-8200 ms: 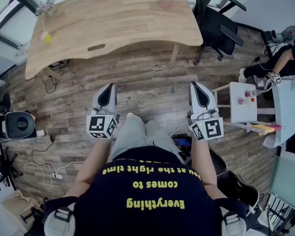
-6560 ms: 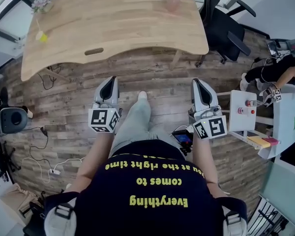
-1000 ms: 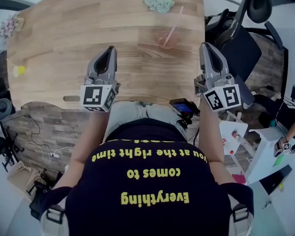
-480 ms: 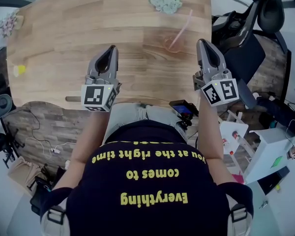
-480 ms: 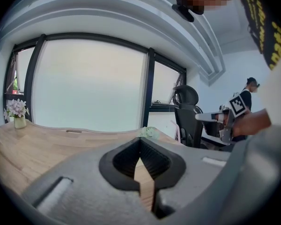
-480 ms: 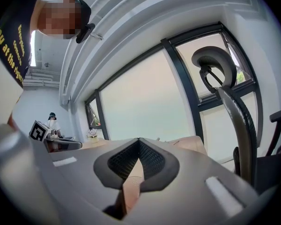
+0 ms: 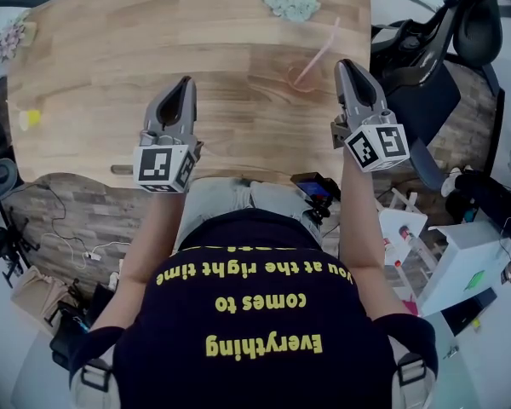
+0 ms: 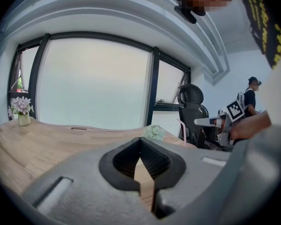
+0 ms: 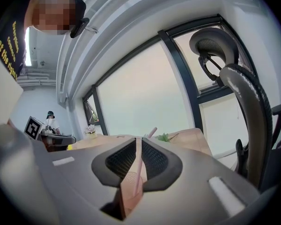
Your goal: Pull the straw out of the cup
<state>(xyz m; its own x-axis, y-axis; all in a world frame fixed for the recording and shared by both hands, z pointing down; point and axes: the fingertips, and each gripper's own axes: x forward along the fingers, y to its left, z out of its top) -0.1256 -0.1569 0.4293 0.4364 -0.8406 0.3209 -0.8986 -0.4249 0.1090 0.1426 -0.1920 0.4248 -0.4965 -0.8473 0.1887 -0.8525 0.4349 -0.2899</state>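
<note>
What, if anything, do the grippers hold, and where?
Nothing. The left gripper is shut and empty; the right gripper, jaws just opening with nothing between them, has not reached the straw.

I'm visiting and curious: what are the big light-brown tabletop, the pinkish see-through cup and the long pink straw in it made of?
Light-brown tabletop: wood or wood-look laminate, matt; plank seams and grain show.
Pinkish see-through cup: probably clear plastic, perhaps glass; the wood shows through it.
Long pink straw: likely plastic, smooth and opaque.
</note>
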